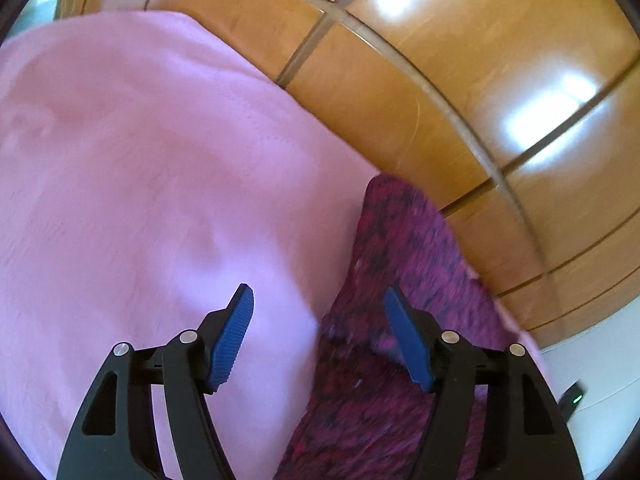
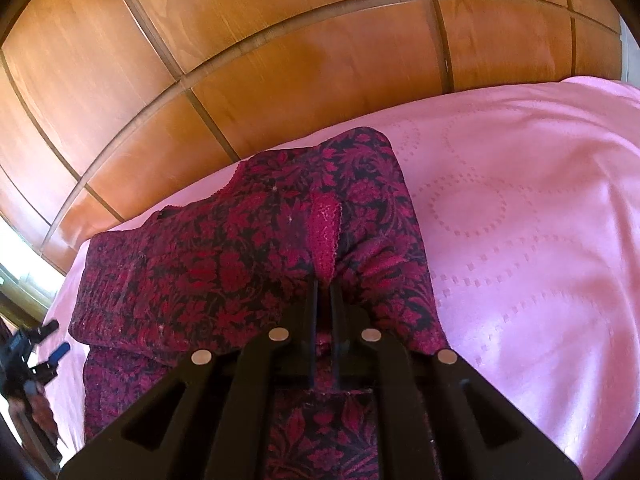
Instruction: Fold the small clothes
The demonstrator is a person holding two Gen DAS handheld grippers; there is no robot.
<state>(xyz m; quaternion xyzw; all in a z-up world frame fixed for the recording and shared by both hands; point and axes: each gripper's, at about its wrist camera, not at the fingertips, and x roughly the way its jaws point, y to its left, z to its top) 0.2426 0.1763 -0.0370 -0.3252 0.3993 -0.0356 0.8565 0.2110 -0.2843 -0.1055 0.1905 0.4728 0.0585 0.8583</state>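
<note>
garment (image 2: 224, 264) | red-black floral, partly folded | on pink bedcover (image 2: 520, 220)

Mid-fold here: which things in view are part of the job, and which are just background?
Part of the job:
- red floral garment, partly folded on the bed
- right claw, shut on a fold of the garment
- left claw, open above the garment's edge

Just there:
- pink bedspread under the garment
- wooden panelling behind the bed

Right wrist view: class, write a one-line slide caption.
Right gripper shut on a red floral garment lying on a pink bedspread beside wooden panelling.
</note>
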